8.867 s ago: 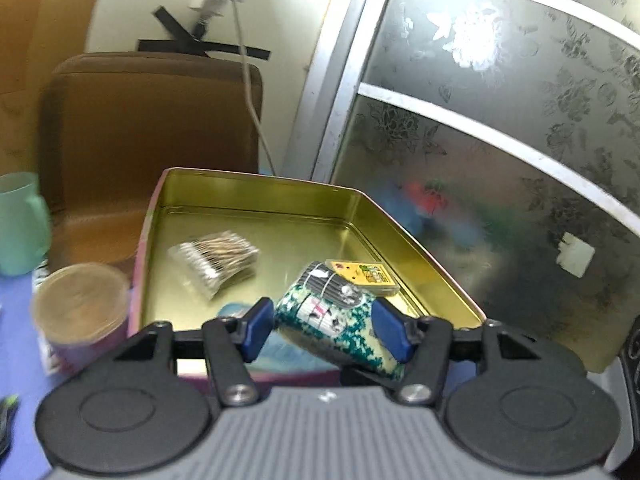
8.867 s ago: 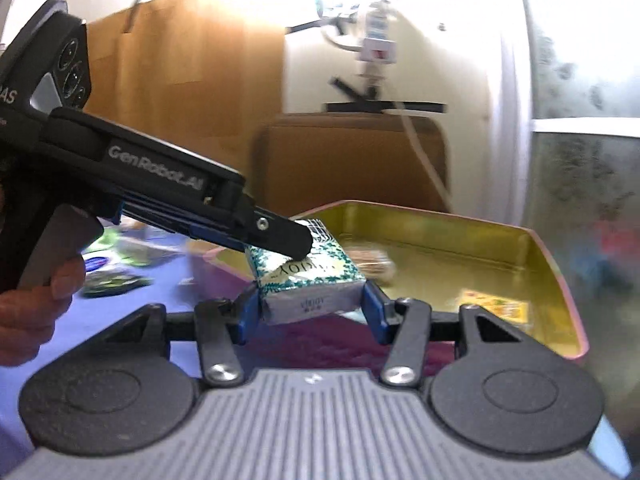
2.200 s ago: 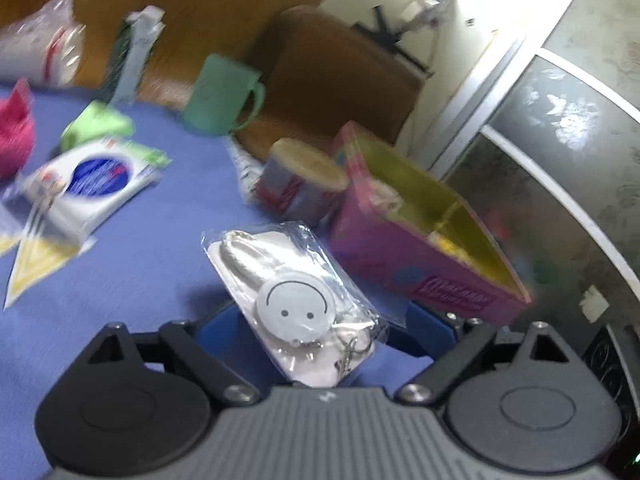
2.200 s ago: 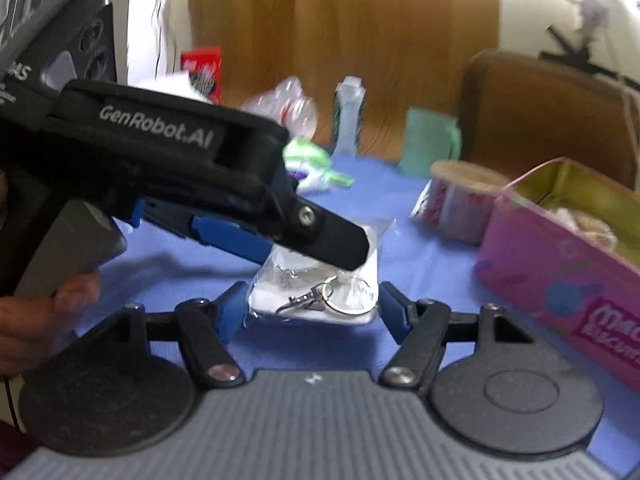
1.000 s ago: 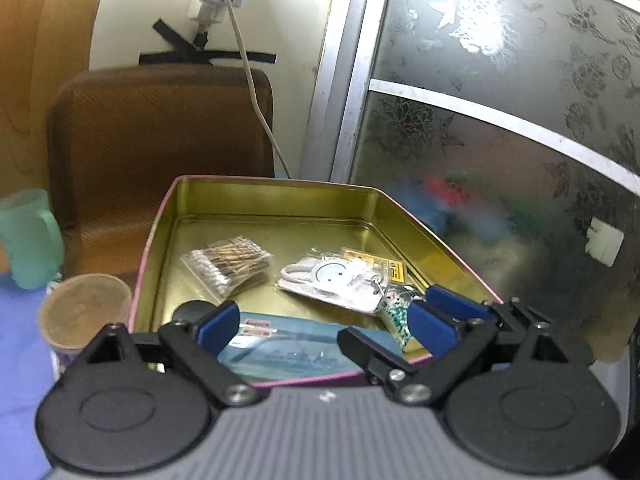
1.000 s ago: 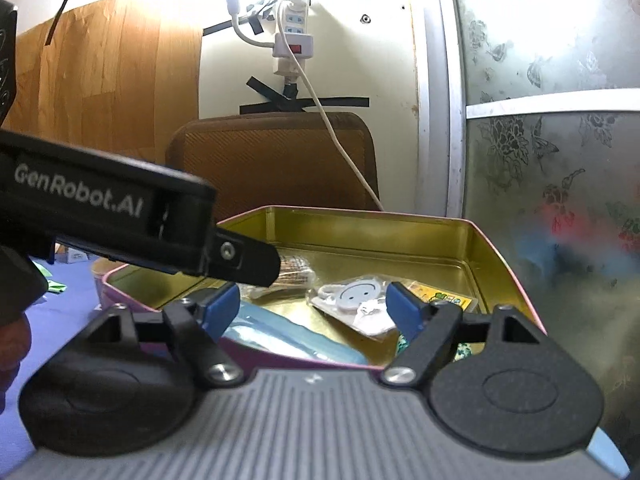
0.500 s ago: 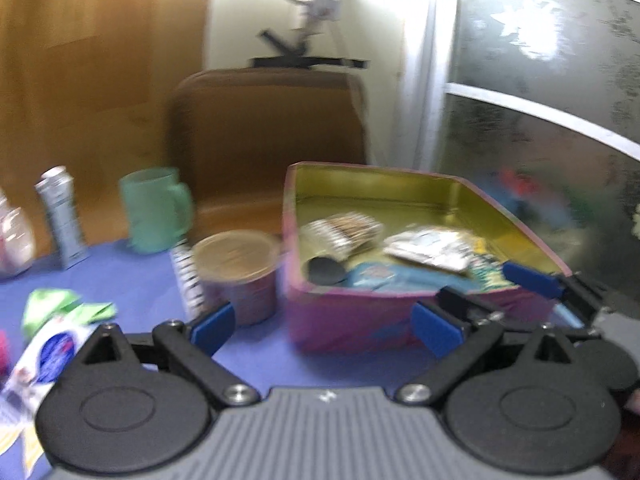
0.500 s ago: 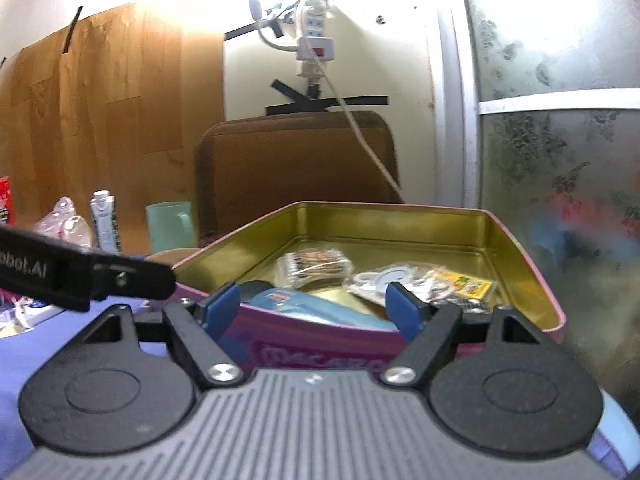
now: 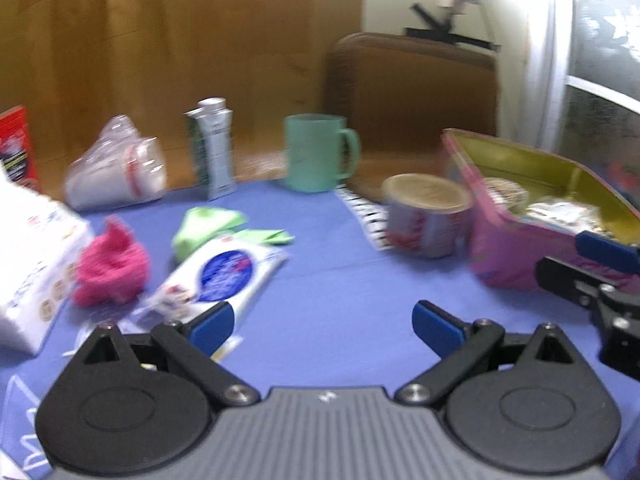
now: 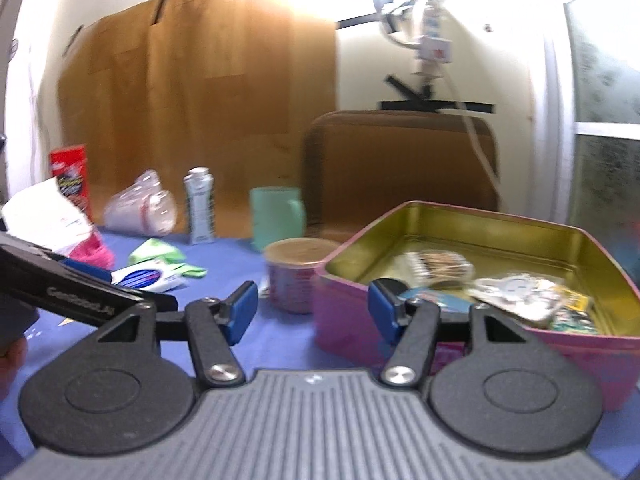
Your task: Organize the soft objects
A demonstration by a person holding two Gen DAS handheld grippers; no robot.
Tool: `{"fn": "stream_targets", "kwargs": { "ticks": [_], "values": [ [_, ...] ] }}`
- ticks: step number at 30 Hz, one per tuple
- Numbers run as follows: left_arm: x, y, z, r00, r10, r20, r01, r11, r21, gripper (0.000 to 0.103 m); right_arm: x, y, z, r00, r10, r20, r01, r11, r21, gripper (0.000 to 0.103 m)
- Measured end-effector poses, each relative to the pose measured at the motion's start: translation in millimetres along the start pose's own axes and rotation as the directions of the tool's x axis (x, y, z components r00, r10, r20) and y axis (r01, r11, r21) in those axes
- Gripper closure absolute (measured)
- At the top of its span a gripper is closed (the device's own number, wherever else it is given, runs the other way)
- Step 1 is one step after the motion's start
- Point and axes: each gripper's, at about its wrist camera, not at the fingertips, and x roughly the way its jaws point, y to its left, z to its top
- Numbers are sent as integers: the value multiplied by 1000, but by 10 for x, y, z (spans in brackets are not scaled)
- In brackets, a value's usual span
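Observation:
On the blue tablecloth lie a pink soft bundle (image 9: 110,266), a green cloth (image 9: 208,228) and a white wet-wipes pack (image 9: 224,274). My left gripper (image 9: 322,324) hovers wide open and empty just right of the wipes pack. The pink tin (image 10: 440,336) with a gold inside holds cotton swabs (image 10: 436,266), a smiley keychain packet (image 10: 516,290) and other small packs. My right gripper (image 10: 312,310) is low in front of the tin's near-left corner, its jaws closing with nothing between them. The same tin (image 9: 516,252) sits at the right in the left wrist view.
A round lidded canister (image 9: 426,216), a green mug (image 9: 316,152), a small carton (image 9: 212,148), a bagged stack of cups (image 9: 116,172), a white box (image 9: 28,268) and a red box (image 10: 70,172) stand around. A brown chair back (image 10: 400,160) is behind the table.
My left gripper has swung left from over the tin to the cluttered tablecloth and dipped lower. My right gripper has backed off and turned left, and its jaws have narrowed.

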Motion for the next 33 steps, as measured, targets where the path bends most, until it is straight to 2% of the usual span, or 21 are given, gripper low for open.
{"fn": "stream_targets", "kwargs": {
  "ticks": [7, 15, 22, 28, 31, 33],
  "values": [
    [41, 444, -143, 994, 106, -9, -106, 994, -35, 4, 154, 319, -8, 994, 91, -61, -94, 995, -40, 40],
    [95, 784, -240, 985, 172, -16, -173, 983, -65, 3, 272, 577, -46, 984, 140, -110, -149, 986, -77, 40],
    [118, 981, -254, 982, 190, -13, -190, 978, -90, 3, 373, 737, -39, 977, 163, -141, -175, 981, -81, 39],
    [102, 1161, -248, 971, 237, 11, -235, 967, -92, 3, 468, 848, -42, 969, 182, -166, -197, 977, -78, 39],
    [75, 1302, -251, 968, 250, 21, -245, 961, -131, 3, 523, 910, -43, 964, 195, -180, -213, 973, -89, 39],
    [51, 1392, -264, 974, 224, 27, -215, 960, -181, 3, 570, 957, -29, 961, 206, -187, -226, 970, -95, 39]
  ]
}}
